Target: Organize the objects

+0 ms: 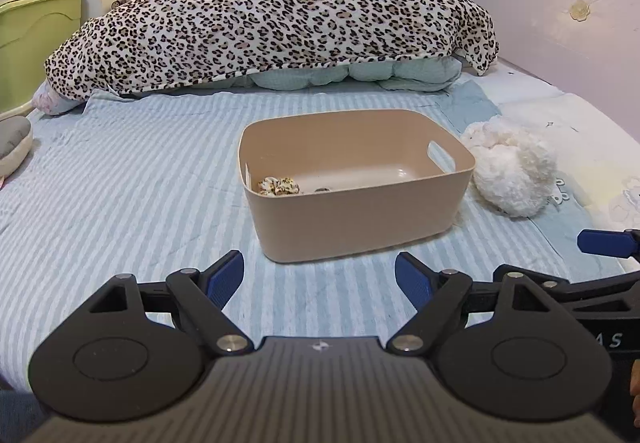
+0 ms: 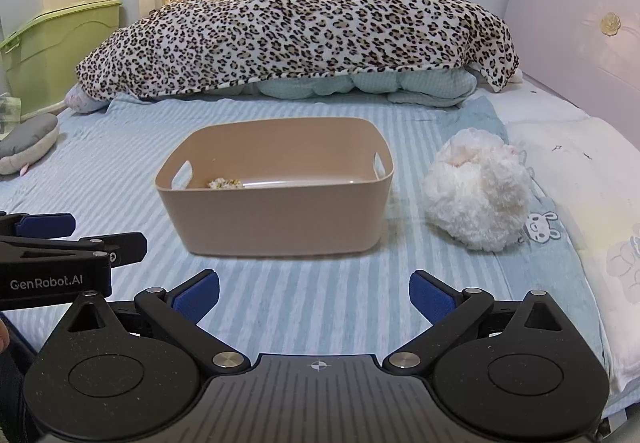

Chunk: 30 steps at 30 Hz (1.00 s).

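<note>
- Left tool point(image 1: 319, 277) hovers low over the striped bed point(image 1: 120, 203), fingers apart, nothing between them.
- Right tool point(image 2: 314, 293) hovers beside it, also spread and holding nothing.
- A tan bin point(image 1: 352, 219) stands on the bed just beyond both tools.
- A leopard scrunchie point(image 1: 279, 186) lies in the bin's near-left corner; a small dark item beside it is too hidden to name.
- A white fluffy toy point(image 2: 478, 193) rests on the bed just right of the bin.
- A leopard blanket point(image 1: 272, 27) is heaped at the far end.

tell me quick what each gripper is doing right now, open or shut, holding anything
left gripper: open, holding nothing
right gripper: open, holding nothing
</note>
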Available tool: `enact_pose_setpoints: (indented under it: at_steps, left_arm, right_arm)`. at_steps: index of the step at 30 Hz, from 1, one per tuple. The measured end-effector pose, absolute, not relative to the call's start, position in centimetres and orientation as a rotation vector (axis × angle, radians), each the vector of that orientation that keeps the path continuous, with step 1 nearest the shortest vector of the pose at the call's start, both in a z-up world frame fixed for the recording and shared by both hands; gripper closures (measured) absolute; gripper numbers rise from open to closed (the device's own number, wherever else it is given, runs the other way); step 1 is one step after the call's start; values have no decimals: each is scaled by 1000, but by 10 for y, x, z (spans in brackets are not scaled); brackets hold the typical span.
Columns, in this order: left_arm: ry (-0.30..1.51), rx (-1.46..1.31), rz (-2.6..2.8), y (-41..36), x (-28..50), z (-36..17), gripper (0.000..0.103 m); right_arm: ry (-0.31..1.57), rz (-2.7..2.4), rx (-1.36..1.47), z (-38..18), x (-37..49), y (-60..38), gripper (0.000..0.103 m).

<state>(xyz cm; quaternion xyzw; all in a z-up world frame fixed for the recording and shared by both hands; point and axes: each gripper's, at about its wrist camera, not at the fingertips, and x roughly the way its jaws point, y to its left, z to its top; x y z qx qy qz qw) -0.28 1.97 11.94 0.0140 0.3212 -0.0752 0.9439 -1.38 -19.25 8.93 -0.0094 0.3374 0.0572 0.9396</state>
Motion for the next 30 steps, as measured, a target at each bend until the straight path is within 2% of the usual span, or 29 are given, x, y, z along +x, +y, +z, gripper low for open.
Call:
enact_pose_setpoints:
  at_steps: [30]
  left_arm:
    - [670,55,-137,24,-40,122,20]
  right_arm:
    - [689,119,-51,100,-52,-192,0]
